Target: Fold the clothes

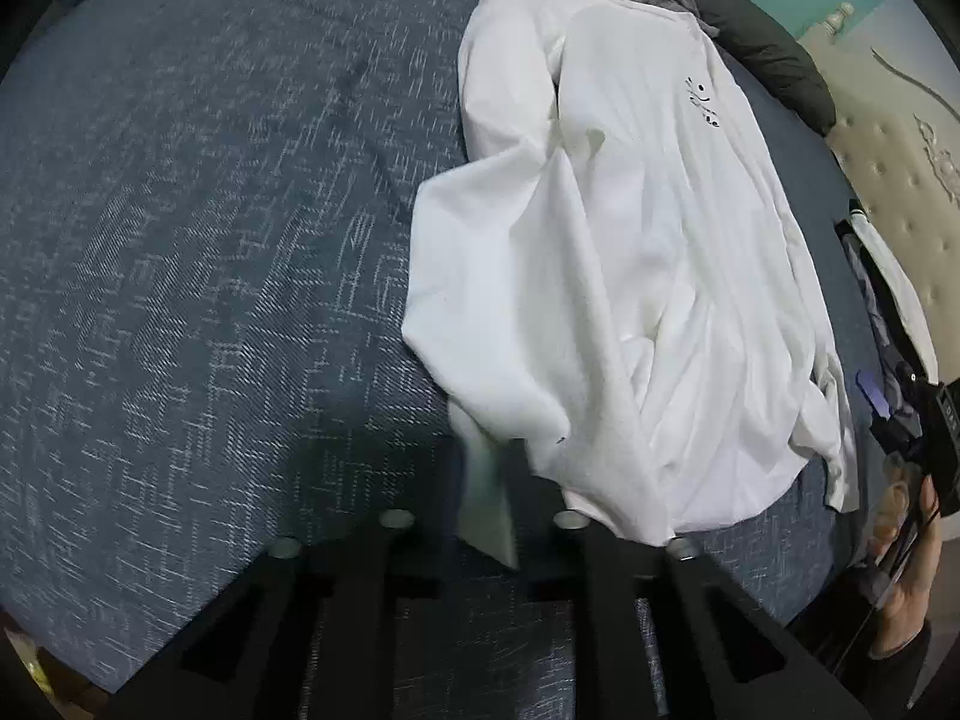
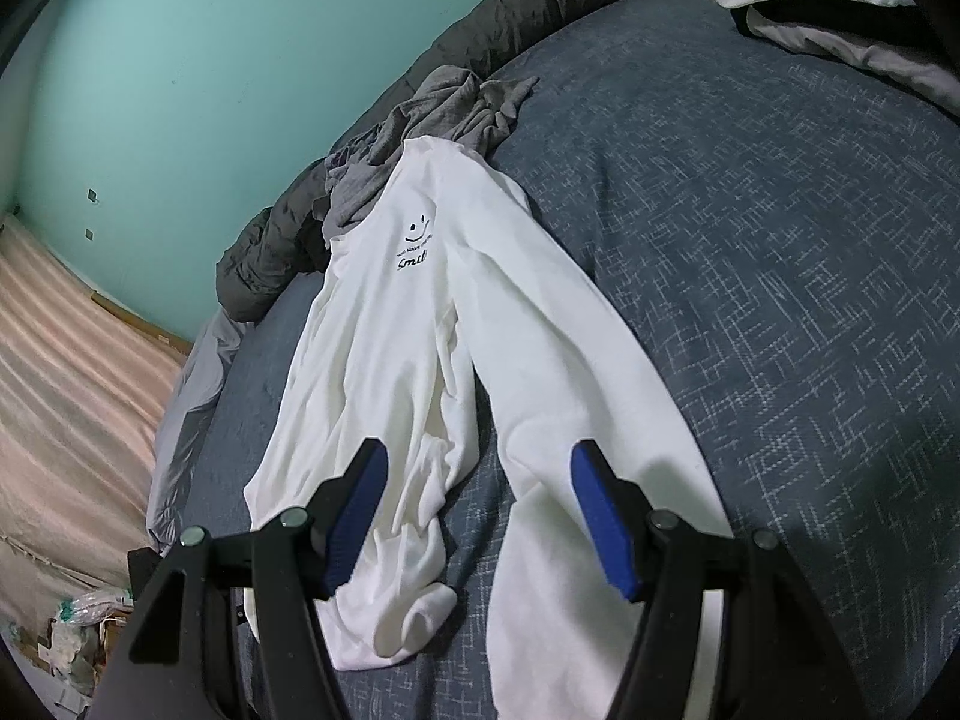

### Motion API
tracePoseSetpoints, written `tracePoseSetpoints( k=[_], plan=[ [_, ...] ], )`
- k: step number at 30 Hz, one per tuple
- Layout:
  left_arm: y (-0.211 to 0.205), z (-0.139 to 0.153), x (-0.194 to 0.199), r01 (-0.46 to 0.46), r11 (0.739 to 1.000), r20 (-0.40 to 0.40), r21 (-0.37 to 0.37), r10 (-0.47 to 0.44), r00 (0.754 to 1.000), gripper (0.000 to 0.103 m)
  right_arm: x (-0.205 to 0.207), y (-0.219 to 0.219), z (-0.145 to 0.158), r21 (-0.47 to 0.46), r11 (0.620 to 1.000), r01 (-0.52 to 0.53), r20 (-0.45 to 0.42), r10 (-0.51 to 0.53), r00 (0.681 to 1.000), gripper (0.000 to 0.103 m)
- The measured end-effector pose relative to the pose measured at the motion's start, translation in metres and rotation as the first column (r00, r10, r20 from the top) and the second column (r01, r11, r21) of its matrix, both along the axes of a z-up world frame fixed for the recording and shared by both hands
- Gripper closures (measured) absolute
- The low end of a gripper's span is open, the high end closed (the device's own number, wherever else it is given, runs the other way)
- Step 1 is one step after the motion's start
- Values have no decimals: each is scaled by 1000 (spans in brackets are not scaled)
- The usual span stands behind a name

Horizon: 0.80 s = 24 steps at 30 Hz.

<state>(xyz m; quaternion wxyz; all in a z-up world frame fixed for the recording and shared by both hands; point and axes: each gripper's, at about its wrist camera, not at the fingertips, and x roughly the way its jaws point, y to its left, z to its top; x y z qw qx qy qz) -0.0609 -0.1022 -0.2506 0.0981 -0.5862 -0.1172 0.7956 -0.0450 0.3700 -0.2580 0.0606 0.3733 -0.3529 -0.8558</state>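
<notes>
A white long-sleeved shirt (image 1: 648, 252) with a small black smiley print lies on the blue-grey bedspread (image 1: 210, 240). My left gripper (image 1: 489, 498) is shut on the shirt's lower hem, which is lifted and bunched toward it. In the right wrist view the shirt (image 2: 390, 330) lies stretched away from me, its sleeve (image 2: 570, 420) running down to the right. My right gripper (image 2: 480, 510) is open just above the shirt's lower end, with a blue pad (image 2: 603, 522) on each side. The right gripper also shows in the left wrist view (image 1: 912, 420).
A crumpled grey garment (image 2: 432, 114) lies at the shirt's collar. A dark duvet (image 2: 510, 6) runs along the bed's far edge. More clothes (image 2: 840, 6) lie at the far right. A teal wall (image 2: 180, 60) and a padded headboard (image 1: 888, 138) border the bed.
</notes>
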Motion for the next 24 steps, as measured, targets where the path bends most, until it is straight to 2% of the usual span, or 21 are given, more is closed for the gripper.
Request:
tracePoseSetpoints(
  k=[11, 17, 20, 24],
  plan=[
    [-15, 39, 6, 21, 999, -80, -30, -24, 997, 98, -1, -2, 1, 23, 1000, -4, 6, 4, 1000, 39],
    [-59, 78, -10, -36, 998, -141, -60, 27, 990, 98, -3, -2, -2, 56, 998, -5, 26, 4, 1000, 39],
    [-81, 100, -15, -62, 993, -168, -103, 44, 985, 98, -3, 0, -3, 53, 999, 1, 26, -2, 1000, 39],
    [-109, 114, -22, -113, 983, -188, -147, 84, 978, 98, -3, 1, -3, 62, 998, 8, 30, -10, 999, 39]
  ],
)
